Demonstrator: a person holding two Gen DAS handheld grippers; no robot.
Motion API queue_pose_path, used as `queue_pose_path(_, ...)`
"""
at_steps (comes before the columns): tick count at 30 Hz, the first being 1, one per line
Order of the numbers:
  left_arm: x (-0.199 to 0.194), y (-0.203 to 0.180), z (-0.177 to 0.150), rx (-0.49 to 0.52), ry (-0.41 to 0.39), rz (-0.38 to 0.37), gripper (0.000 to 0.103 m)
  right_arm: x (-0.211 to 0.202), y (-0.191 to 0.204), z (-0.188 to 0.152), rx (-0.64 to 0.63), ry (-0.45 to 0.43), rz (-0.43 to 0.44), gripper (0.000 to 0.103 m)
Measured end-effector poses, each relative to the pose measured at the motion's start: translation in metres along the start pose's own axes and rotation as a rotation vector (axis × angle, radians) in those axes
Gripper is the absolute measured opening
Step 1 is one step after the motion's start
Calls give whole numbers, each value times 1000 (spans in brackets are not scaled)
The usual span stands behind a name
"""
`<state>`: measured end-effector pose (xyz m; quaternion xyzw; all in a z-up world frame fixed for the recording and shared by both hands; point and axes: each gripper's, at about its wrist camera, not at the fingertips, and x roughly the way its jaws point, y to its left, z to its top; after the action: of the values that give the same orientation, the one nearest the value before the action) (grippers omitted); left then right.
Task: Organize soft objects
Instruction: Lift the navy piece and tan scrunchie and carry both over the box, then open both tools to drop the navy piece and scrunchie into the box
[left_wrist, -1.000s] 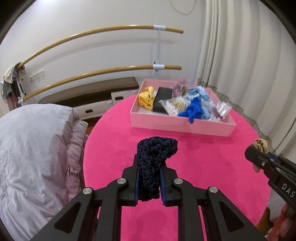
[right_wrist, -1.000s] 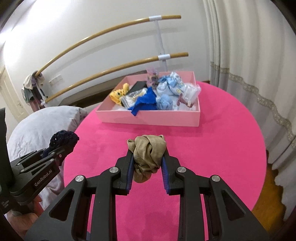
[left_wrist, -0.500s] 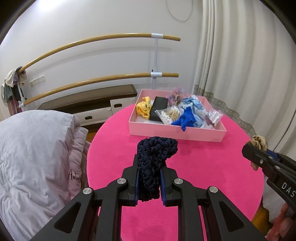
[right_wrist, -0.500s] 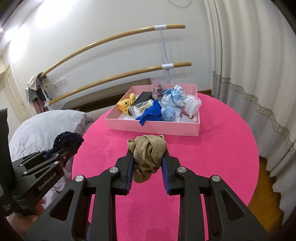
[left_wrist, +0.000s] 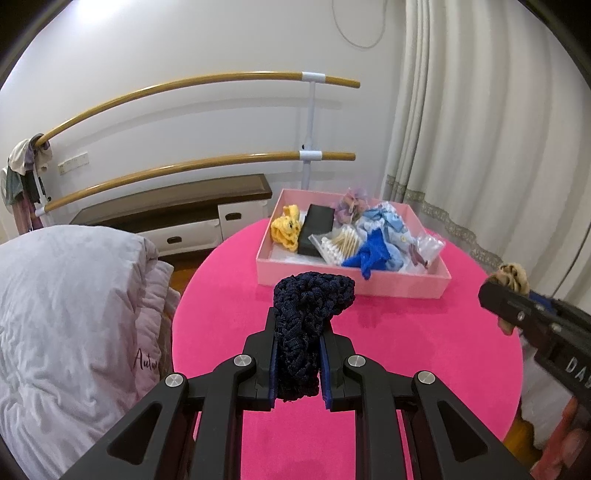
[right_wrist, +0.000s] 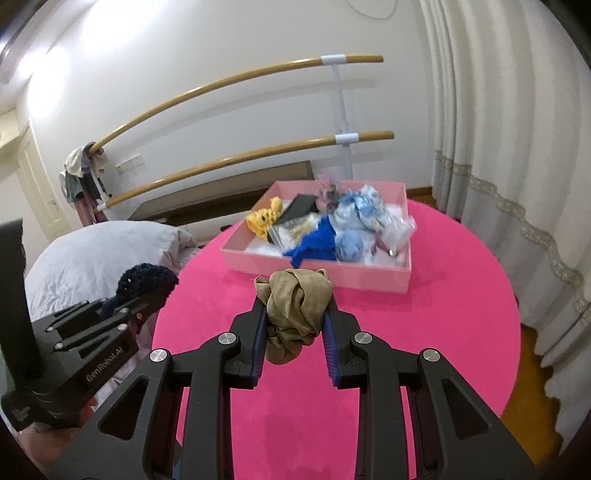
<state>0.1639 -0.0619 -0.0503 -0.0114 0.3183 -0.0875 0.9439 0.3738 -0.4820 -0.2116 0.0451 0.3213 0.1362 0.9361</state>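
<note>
A: What fills the scene?

B: A round pink tabletop (left_wrist: 229, 295), seen from higher than a second ago, so more of the tabletop's edge shows. At its far side sits a pink box (left_wrist: 354, 284) of soft items.

A: And the grippers?

B: Both have risen. The left gripper (left_wrist: 297, 354) has its fingers clenched on a navy knitted scrunchie (left_wrist: 306, 306); the right gripper (right_wrist: 293, 330) grasps a tan scrunchie (right_wrist: 295, 299). Both scrunchies hang above the tabletop, short of the box.

Navy knitted scrunchie (left_wrist: 308, 325) pinched upright above pink table, tan satin scrunchie (right_wrist: 295, 310) likewise, both bunched
</note>
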Motion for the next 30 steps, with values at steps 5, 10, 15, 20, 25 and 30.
queue_pose_path(5,17,4,34,4,-26,10,15,13,-2,43,-29,-10,21,25)
queue_pose_path(10,46,5,72,8,-31,3,16,43,-6,86,-53,7,38,25)
queue_pose_path(15,90,7,108,6,-4,-9,16,86,-14,120,-40,54,57,25)
queue_pose_path(20,137,8,136,-1,37,-24,16,128,-27,142,-27,104,53,25)
queue_pose_path(25,178,5,155,2,63,-28,16,157,-36,150,-22,141,51,25)
queue_pose_path(30,210,2,168,5,80,-29,16,177,-42,154,-19,164,47,26)
